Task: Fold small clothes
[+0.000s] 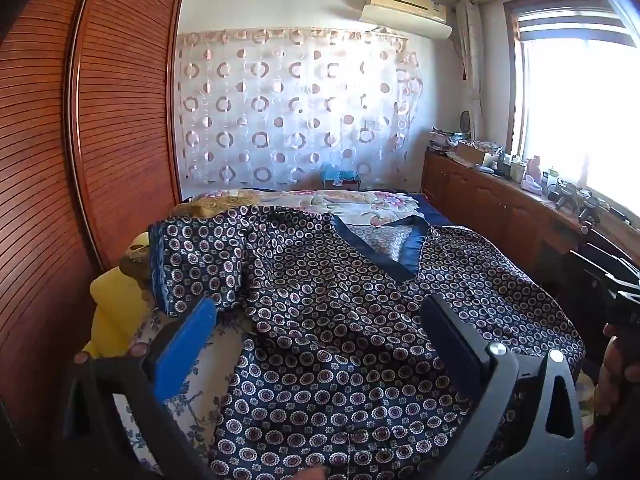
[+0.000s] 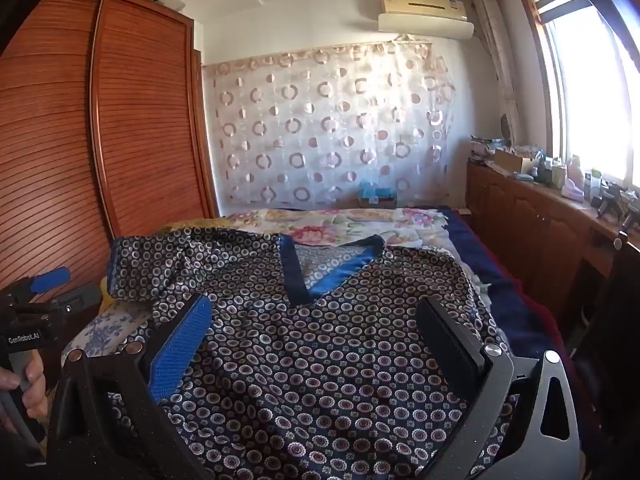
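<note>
Bedroom, seen along both tongs. At nine o'clock stands a reddish wooden wardrobe point(image 1: 80, 120) with slatted doors. At its foot a yellow cushion point(image 1: 108, 304) peeps from the bed's edge. The left tongs point(image 1: 320, 332) hover spread wide and grasping nothing, one blue ribbed pad toward eight o'clock, one black pad toward four.

At the centre, six o'clock, the task's garment lies on the bed point(image 1: 384, 204): a dark navy top point(image 1: 320, 300) of glossy, slippery-looking cloth, printed all over with small pale rings, its V-neck point(image 1: 392, 248) edged in plain blue satin and pointing toward the viewer. Its left sleeve point(image 1: 192, 256) is already doubled across; the body is wrinkled.

The right tongs point(image 2: 316, 336) likewise hang released above the shirt front. At three o'clock, a low wooden cabinet point(image 2: 528, 220) under a bright window point(image 2: 592, 100).

Folding seems barely begun. Next probably calls for pinching a sleeve or side hem and drawing it inward.
</note>
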